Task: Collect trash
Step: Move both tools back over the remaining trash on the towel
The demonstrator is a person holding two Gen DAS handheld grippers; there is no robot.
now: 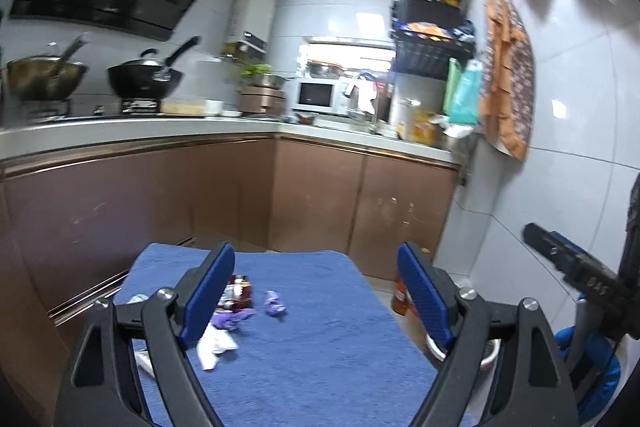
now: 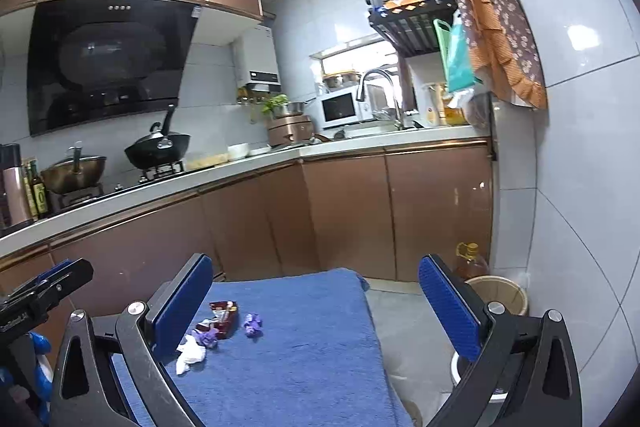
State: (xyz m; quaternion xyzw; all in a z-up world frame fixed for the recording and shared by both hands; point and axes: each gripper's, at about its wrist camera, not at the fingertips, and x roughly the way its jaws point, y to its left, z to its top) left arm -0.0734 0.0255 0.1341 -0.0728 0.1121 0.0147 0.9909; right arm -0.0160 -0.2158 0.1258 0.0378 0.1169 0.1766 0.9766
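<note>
Reaching in carelessly risks trouble: on the blue towel (image 2: 304, 359), the white crumpled tissue (image 2: 190, 353), purple wrappers (image 2: 206, 339), red snack packet (image 2: 223, 313) and lone purple wrapper (image 2: 253, 325) lie bunched, light and flimsy, likely to scatter. Left gripper (image 1: 316, 291) and right gripper (image 2: 316, 303) both gape, holding nothing; the bin (image 2: 498, 295) stands well right, on the floor.

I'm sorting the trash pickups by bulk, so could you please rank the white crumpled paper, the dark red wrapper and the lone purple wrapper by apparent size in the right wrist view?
1. Dark red wrapper and white crumpled paper: look about alike, and the paper lies nearer the camera, so I won't rank them.
2. Lone purple wrapper: clearly smallest.
</note>
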